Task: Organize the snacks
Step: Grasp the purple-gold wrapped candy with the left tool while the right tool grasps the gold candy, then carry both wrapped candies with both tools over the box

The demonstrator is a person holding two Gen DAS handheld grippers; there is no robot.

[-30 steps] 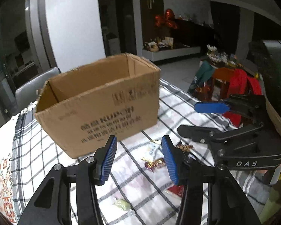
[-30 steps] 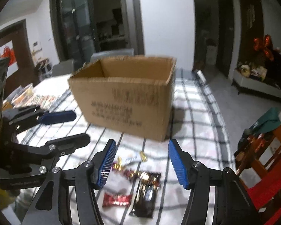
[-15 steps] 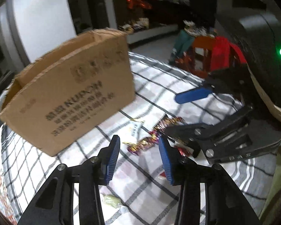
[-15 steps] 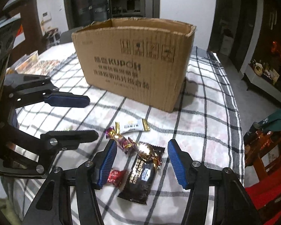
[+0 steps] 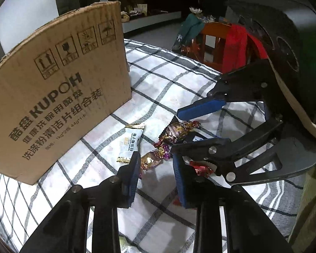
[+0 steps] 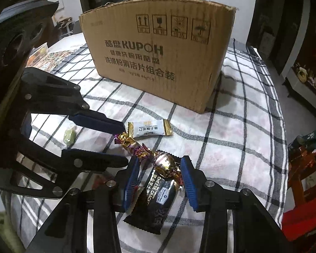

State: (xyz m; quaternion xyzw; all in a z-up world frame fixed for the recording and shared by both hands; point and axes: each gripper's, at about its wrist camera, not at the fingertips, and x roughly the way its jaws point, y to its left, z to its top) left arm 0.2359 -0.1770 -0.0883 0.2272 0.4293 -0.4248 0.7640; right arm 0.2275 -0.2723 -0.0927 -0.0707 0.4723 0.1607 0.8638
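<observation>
**Both grippers low over the snack cluster, none yet secured**

Landmark: the open-topped cardboard box (image 6: 158, 57) printed KUPOH, standing upright on the checked cloth (image 6: 242, 130) that covers the worktop. It presumably serves as the receptacle, which would explain why the loose snacks lie just in front of its printed face, within short reach. Its interior is not visible from either view.

Snacks, all in front of the box and outside it:
- White coconut-candy packet (image 6: 148, 129), nearest the box, lying flat.
- Gold-and-purple twist-wrapped candies (image 6: 134, 145), in a chain just beyond the packet, away from the box.
- Black cheese cracker pack (image 6: 155, 198), farthest from the box, with a foil-wrapped chocolate (image 6: 165, 162) resting on its upper end.
- Small red wrapped candy (image 5: 200, 168), partly hidden under the right gripper's frame.
- Pale green candy (image 6: 69, 137), off to the left side of the cluster.

Right gripper (image 6: 160, 181): fingers apart, straddling the cracker pack with one pad on either side. They do not appear to press the wrapper. The placement suits a grasp across the pack's narrow width.

Left gripper (image 5: 157, 168): fingers apart, tips low over the cloth beside a gold twist candy (image 5: 150, 161), holding nothing.

Assessment: pick-up stage; no snack is lifted. Risk noted: the chocolate on the pack may roll off when the pack is raised.
</observation>
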